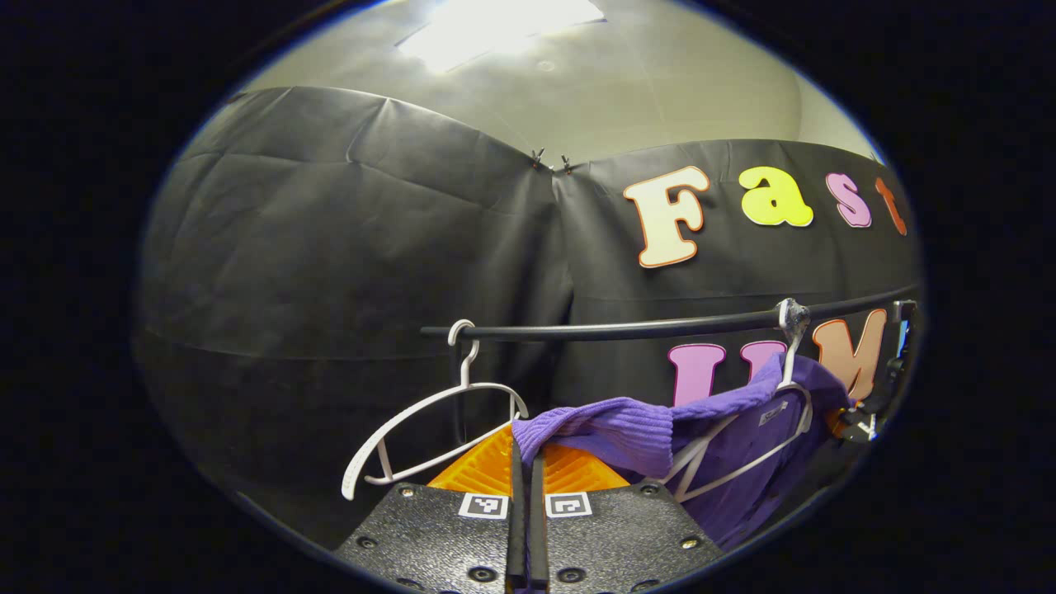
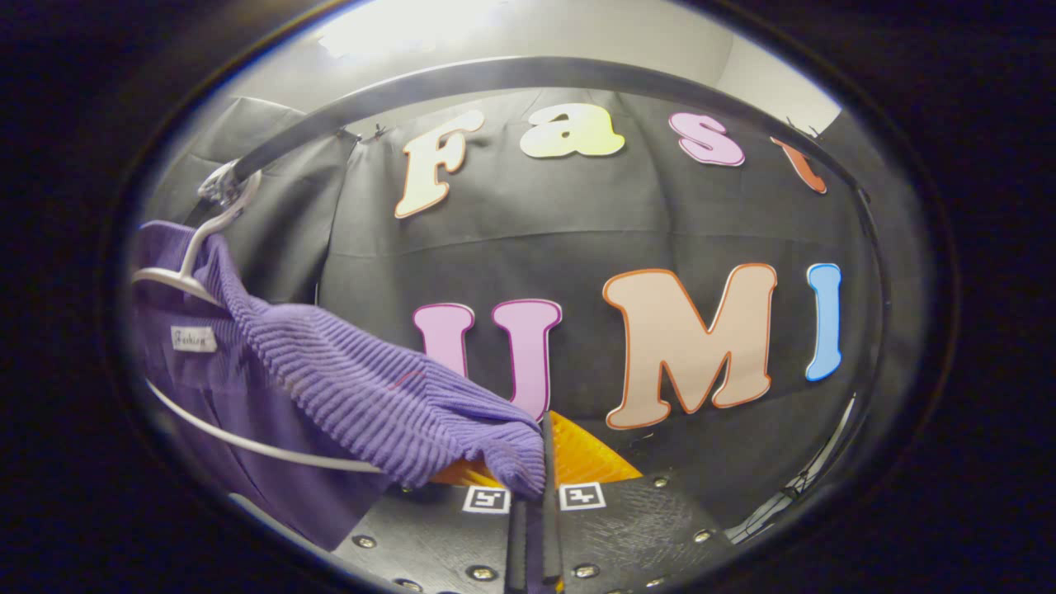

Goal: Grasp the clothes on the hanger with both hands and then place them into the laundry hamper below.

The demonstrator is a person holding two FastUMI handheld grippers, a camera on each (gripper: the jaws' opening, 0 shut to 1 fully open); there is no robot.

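A purple ribbed knit garment [image 1: 635, 433] hangs from a thin white plastic hanger [image 1: 747, 450] whose hook sits on a dark round metal rail [image 1: 627, 330]. The knit is soft and corded, its ridges running across the fabric, and one loose end drapes down from the hanger's shoulder. In the right gripper view the same purple garment [image 2: 346, 388] shows a small white sewn label near the collar and falls in a broad sloping fold from the white hanger [image 2: 190, 256] under the curved rail [image 2: 495, 70].

A second white plastic hanger [image 1: 437, 421], bare, hangs near the rail's left end, well apart from the clothed one, with open rail between the two. Behind everything hangs creased black cloth [image 1: 330, 247], and above it a pale ceiling with a bright light panel.

The left gripper [image 1: 526, 470] has its two fingers drawn together to a narrow slit, and the draped end of the knit lies pinched between the tips. The right gripper [image 2: 536, 470] is likewise closed to a thin gap, with the hanging corner of the knit caught between its fingers. The garment's main body is on the hanger, up at the rail.
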